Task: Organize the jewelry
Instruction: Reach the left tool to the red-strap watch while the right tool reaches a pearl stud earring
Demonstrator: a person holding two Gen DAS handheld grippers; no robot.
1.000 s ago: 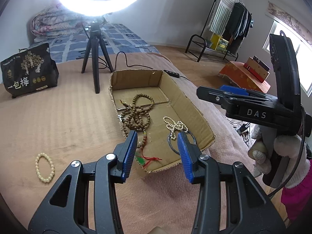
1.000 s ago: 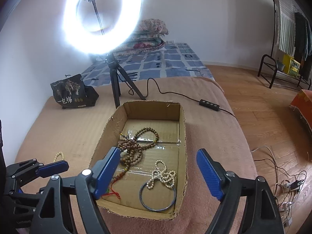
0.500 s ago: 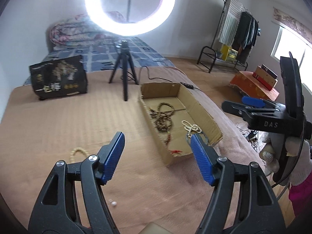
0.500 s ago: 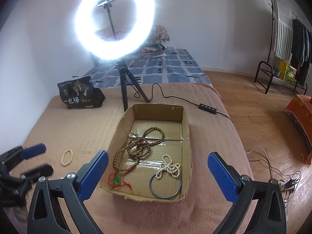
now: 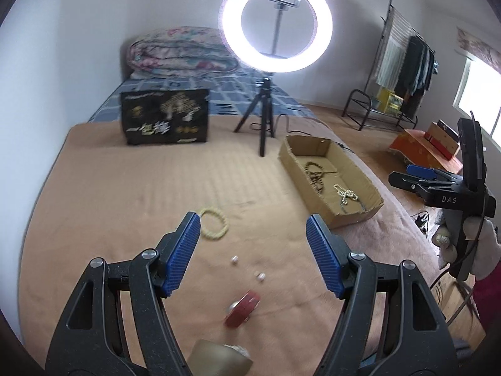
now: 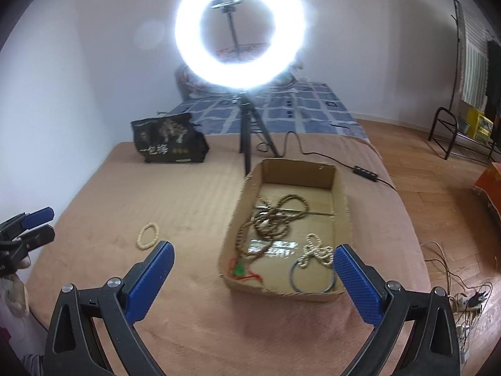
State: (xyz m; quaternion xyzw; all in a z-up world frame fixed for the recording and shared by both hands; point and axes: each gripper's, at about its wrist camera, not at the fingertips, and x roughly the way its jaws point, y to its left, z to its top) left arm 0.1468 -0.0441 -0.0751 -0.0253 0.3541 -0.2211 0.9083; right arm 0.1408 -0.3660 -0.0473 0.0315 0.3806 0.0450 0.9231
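Note:
A cardboard tray (image 5: 353, 219) (image 6: 238, 210) on the tan blanket holds brown prayer beads (image 6: 275, 216), a white bead strand (image 6: 316, 252) and a dark metal bangle (image 6: 311, 277). A cream bead bracelet (image 5: 214, 224) (image 6: 147, 235) lies on the blanket left of the tray. Two small white beads (image 5: 247, 268) and a red ring-shaped piece (image 5: 242, 308) lie near my left gripper (image 5: 253, 253), which is open and empty above them. My right gripper (image 6: 253, 277) is open and empty, in front of the tray.
A ring light on a tripod (image 5: 266, 125) stands behind the tray, its cable (image 6: 364, 172) trailing right. A black printed bag (image 5: 165, 120) sits at the back left. The blanket's right edge (image 6: 413, 250) drops to a wooden floor with wires.
My left gripper has opened wider and swung left and back from the tray, over the loose beads and red piece. My right gripper has drawn back from the tray and opened wider.

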